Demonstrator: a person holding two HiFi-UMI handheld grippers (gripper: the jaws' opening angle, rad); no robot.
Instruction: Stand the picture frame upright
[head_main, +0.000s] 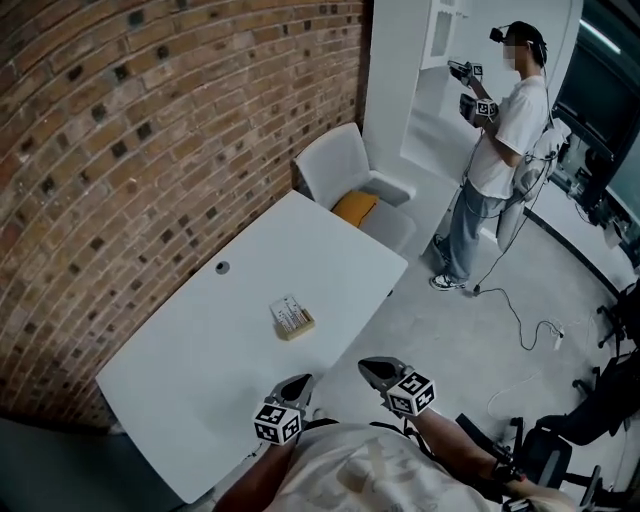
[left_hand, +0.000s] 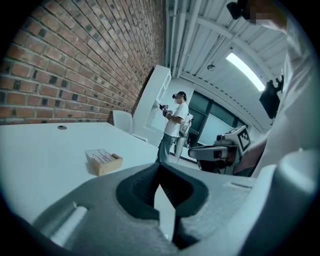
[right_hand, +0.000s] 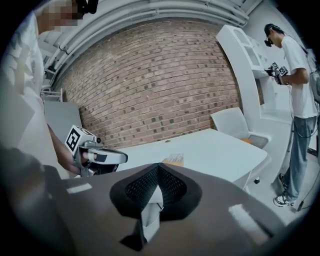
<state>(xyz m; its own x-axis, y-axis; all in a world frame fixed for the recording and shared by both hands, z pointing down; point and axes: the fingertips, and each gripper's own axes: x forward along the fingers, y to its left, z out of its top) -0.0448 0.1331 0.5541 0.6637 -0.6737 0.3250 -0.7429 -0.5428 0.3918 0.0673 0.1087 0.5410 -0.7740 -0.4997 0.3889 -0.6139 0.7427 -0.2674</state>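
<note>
Off the long room-side edge of the white table (head_main: 200, 360), I hold both tools level and close together, clear of the tabletop. My left tool (head_main: 299, 382) has its jaws pressed together with nothing between them, and my right tool (head_main: 372, 367), just beside it, is closed and empty too. The picture frame (head_main: 292, 318) lies on the table about halfway along its length, nearer that room-side edge than the edge against the brick wall (head_main: 130, 130). It seems to lie flat on its back with the light face up, though it is too small for me to be sure. A small round cable hole (head_main: 221, 267) sits toward the wall-side edge. At the table's far end stands a white chair (head_main: 335, 165) with a yellow cushion (head_main: 354, 207). Beyond it, well apart from the table, another person (head_main: 505, 130) stands holding a pair of grippers.
</note>
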